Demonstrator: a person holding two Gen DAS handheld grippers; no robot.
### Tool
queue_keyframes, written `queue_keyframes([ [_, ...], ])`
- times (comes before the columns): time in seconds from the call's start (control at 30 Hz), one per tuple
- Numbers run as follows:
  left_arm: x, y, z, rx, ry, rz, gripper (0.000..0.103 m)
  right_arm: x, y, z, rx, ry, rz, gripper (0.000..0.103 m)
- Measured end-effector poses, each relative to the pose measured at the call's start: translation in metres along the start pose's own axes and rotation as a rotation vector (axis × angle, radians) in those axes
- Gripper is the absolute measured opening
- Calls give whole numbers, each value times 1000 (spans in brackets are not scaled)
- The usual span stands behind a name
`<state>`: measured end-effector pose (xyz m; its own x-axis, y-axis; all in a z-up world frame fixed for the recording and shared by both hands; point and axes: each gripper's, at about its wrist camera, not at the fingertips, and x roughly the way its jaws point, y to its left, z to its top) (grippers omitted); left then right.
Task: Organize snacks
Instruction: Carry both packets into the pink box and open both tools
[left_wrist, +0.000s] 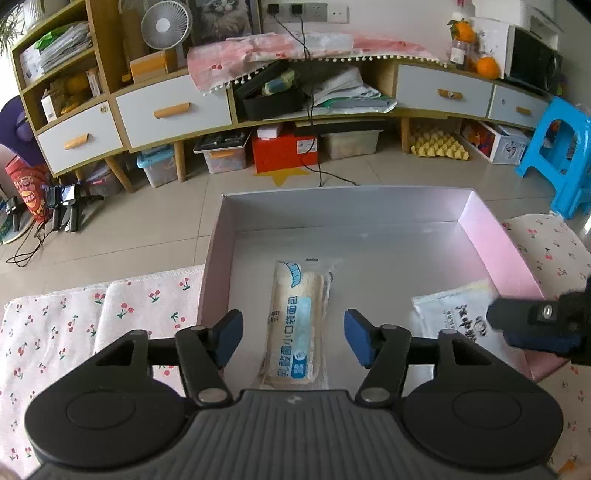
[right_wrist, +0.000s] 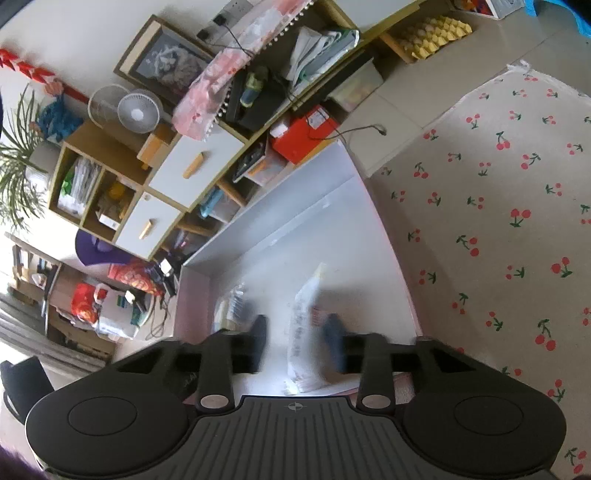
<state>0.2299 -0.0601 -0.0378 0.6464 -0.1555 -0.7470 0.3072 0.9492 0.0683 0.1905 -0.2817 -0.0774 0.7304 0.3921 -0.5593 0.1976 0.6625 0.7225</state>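
Observation:
A long bread packet (left_wrist: 297, 325) with blue print lies on the floor of an open pink-walled box (left_wrist: 347, 192). My left gripper (left_wrist: 293, 334) stands open just above it, one blue pad on each side and neither touching. At the box's right side lies a white printed snack packet (left_wrist: 454, 314), and my right gripper (left_wrist: 502, 326) hovers at its near end. In the right wrist view that white packet (right_wrist: 304, 332) shows blurred between the fingers of the right gripper (right_wrist: 295, 341), which is open and not pressing on it. The bread packet (right_wrist: 231, 306) lies left of it.
The box (right_wrist: 280, 206) sits on a cherry-print cloth (right_wrist: 498, 221) that also shows left of the box (left_wrist: 74, 325). Beyond lie a tiled floor, a low cabinet with drawers (left_wrist: 173, 110), storage bins under it and a blue stool (left_wrist: 557, 147) at the right.

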Motion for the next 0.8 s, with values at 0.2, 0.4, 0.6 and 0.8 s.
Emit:
queue_keyframes([
  [0.2,-17,2,-1,4,-4,-3,73,-18,6,-1,-30,-21,-17,62],
  [0.4,-40,9,-5,-19,-22,-2,85,-44,25,-9,-127,-41,-66,71],
  [0.6,-64,13,-16,-42,-25,-7,96,-71,40,-22,-196,-63,-104,81],
  [0.8,-86,19,-30,-80,-23,8,102,-97,51,-41,-279,-83,-158,89],
])
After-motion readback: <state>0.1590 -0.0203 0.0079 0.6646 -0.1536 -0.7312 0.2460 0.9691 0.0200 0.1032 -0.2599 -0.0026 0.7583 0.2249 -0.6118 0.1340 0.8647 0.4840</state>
